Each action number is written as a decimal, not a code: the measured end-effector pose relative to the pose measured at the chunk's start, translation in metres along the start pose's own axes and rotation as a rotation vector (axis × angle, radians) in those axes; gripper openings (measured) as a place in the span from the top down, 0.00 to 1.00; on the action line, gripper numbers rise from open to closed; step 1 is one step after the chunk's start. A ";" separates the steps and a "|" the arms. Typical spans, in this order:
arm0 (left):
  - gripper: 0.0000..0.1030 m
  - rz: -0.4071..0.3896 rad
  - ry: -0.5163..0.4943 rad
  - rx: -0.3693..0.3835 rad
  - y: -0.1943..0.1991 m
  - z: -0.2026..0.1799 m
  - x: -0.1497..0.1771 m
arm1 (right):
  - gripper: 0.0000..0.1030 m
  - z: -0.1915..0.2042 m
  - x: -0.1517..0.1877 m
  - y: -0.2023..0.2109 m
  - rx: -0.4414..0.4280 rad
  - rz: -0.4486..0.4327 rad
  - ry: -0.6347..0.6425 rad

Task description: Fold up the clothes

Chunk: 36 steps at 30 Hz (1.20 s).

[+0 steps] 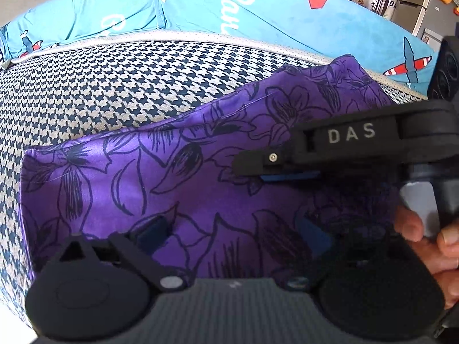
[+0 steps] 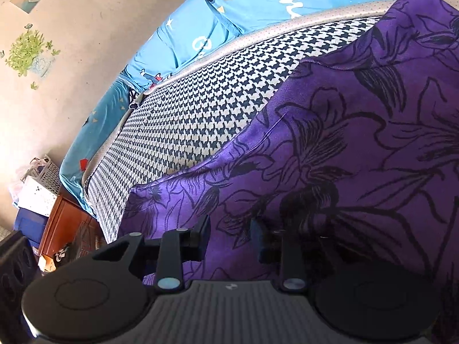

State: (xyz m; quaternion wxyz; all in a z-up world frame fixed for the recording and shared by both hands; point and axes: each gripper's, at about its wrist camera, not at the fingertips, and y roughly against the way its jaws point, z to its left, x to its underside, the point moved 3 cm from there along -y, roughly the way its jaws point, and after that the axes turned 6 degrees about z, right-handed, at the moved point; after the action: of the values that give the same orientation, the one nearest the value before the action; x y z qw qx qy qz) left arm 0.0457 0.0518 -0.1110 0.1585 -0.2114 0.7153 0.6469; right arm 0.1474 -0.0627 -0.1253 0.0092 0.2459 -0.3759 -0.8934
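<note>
Left gripper (image 1: pixel 235 238) fingers spread, cloth (image 1: pixel 160 189) directly beneath and ahead. Right gripper (image 2: pixel 229 240) (seen side-on from the left view) likewise parted, over the cloth's near edge. Cloth runs lengthwise left to right across the mat (image 1: pixel 114 86); blue sheet (image 1: pixel 287 20) beyond

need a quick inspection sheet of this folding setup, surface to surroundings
surface: houndstooth cushion, blue printed sheet behind it.
job's things: purple floral garment lying on the cushion, its far edge uneven.
clutter: nothing seen on the cushion.
grippers: left claw low over the garment, fingers apart; right claw open, cloth showing between its fingers, grip unclear. The right claw also shows in the left view, side on.
cables: nothing seen.
surroundings: wall with leaf decals, white baskets on a wooden cabinet, fridge.
</note>
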 end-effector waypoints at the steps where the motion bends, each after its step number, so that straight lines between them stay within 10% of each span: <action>1: 0.02 0.002 -0.002 0.000 0.000 0.000 0.000 | 0.73 0.001 -0.001 -0.002 0.009 -0.002 0.008; 36: 0.00 0.049 -0.091 -0.004 -0.002 -0.009 0.008 | 0.81 -0.008 -0.069 -0.043 0.077 -0.084 0.013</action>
State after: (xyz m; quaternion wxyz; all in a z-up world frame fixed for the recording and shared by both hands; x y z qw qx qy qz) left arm 0.0397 0.0422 -0.1157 0.1743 -0.1644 0.7110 0.6611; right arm 0.2193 -0.0235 -0.1290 -0.0355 0.2673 -0.3991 -0.8764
